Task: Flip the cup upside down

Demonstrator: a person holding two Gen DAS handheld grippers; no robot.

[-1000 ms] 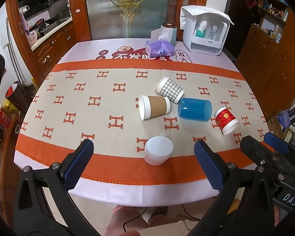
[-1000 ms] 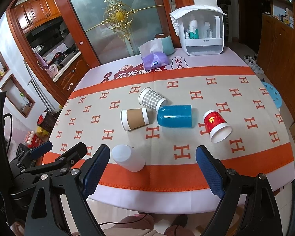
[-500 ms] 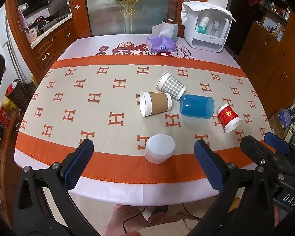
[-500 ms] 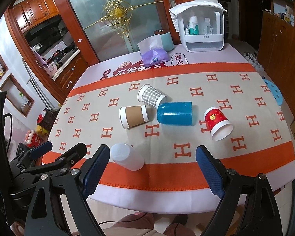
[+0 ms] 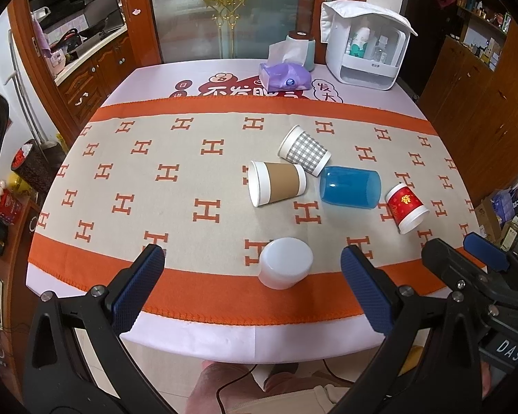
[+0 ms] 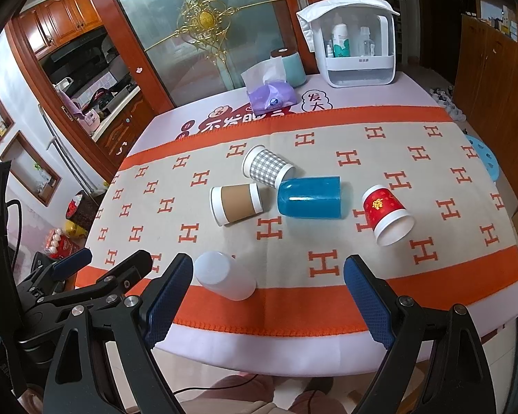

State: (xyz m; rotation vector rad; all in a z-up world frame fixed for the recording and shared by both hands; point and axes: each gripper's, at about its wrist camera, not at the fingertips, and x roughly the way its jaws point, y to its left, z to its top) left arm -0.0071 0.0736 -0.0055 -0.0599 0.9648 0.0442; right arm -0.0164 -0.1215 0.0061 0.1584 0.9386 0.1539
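Several cups lie on their sides on the table runner: a white plastic cup (image 5: pixel 285 263) (image 6: pixel 225 275) nearest me, a brown paper cup (image 5: pixel 276 183) (image 6: pixel 236 203), a grey checked cup (image 5: pixel 304 150) (image 6: pixel 267 168), a blue plastic cup (image 5: pixel 350 188) (image 6: pixel 309 197) and a red paper cup (image 5: pixel 406 207) (image 6: pixel 386 214). My left gripper (image 5: pixel 252 289) is open and empty, held off the table's front edge before the white cup. My right gripper (image 6: pixel 268 298) is open and empty, just right of the white cup.
The table (image 5: pixel 224 338) carries an orange and beige runner (image 5: pixel 176 186). At the back stand a purple tissue pack (image 5: pixel 285 76), a teal canister (image 5: pixel 302 48) and a white cosmetics organiser (image 5: pixel 366 48). Wooden cabinets flank the table; a knee shows below the front edge.
Both grippers have drawn slightly nearer and lower over the table's front edge, so the cups sit a little lower in view. The cups have not moved. Both grippers stay open.
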